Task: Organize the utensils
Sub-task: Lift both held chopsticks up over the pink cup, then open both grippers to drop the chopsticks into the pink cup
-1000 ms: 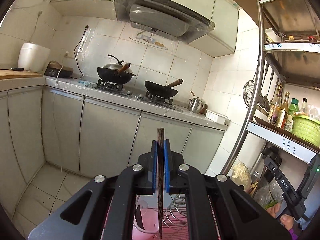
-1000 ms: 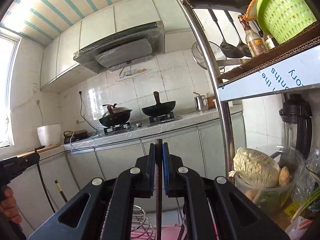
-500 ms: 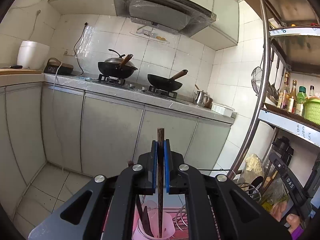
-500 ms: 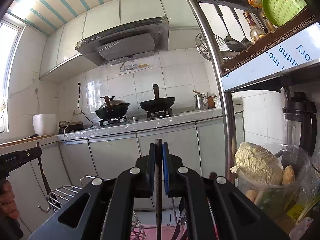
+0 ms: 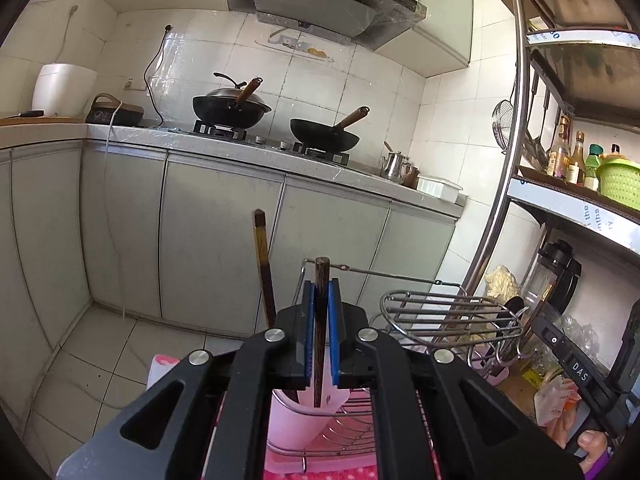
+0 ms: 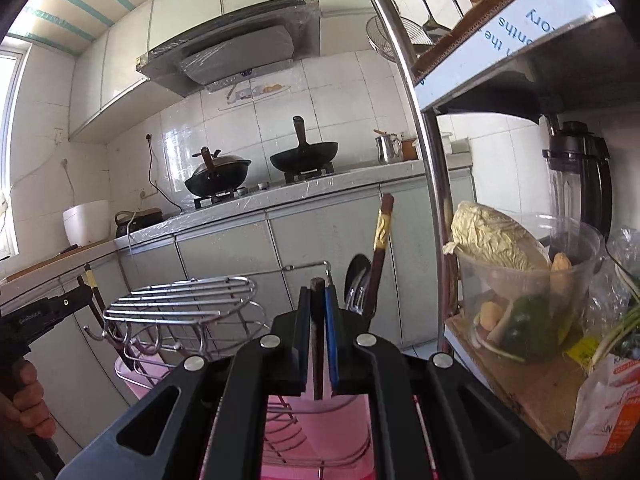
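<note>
A dark wooden chopstick (image 5: 320, 332) stood upright, pinched between blue pads, its lower tip just inside the mouth of a pink cup (image 5: 298, 420) that sat in a wire rack (image 5: 448, 312). A second dark chopstick (image 6: 317, 340) was clamped upright the same way, its tip just over another pink cup (image 6: 320, 428) ringed by wire. Already standing in the cups were a chopstick with a gold band (image 5: 262, 264), leaning slightly, and another gold-banded chopstick (image 6: 380, 252) beside a dark spoon (image 6: 357, 280).
</note>
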`<state>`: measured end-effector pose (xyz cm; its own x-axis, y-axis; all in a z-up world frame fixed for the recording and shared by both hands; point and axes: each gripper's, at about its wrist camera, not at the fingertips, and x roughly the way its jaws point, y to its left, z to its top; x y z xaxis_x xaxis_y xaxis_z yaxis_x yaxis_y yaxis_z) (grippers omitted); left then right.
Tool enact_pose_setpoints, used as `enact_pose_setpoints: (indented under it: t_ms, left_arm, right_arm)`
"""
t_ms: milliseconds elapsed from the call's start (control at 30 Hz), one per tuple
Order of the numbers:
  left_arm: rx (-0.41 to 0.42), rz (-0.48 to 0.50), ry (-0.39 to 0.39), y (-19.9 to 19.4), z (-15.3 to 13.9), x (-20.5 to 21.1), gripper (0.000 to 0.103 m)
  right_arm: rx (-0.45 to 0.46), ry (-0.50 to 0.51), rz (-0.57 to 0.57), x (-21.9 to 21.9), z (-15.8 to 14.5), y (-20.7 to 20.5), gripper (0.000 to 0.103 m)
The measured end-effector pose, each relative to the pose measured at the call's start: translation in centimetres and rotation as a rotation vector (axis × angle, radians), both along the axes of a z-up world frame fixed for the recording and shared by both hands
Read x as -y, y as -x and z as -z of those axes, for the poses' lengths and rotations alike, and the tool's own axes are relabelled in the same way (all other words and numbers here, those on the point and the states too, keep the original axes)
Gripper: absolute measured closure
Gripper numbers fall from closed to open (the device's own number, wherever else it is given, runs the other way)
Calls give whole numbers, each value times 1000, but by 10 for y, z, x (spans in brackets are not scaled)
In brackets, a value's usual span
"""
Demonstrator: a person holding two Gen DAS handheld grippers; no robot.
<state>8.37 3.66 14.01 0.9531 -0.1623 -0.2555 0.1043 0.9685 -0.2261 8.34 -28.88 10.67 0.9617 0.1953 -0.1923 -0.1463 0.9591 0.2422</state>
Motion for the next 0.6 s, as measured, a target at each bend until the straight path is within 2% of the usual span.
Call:
enact_pose_setpoints:
  t_ms: [200, 467, 567, 600]
  left_arm:
    - [-35, -5, -12, -1, 12, 4, 97]
    - [-97, -20, 4, -11, 31, 0, 97]
    - [-110, -25, 14, -12, 33, -2, 97]
    - [-113, -28, 19, -12, 33, -3, 97]
  right_arm:
    - [-85, -22, -4, 7, 16, -8, 96]
    - [-112, -39, 17, 15, 13, -13, 95]
    - [-136, -56, 14, 17, 14, -15, 91]
    - [-143, -66, 12, 18, 15, -15, 85]
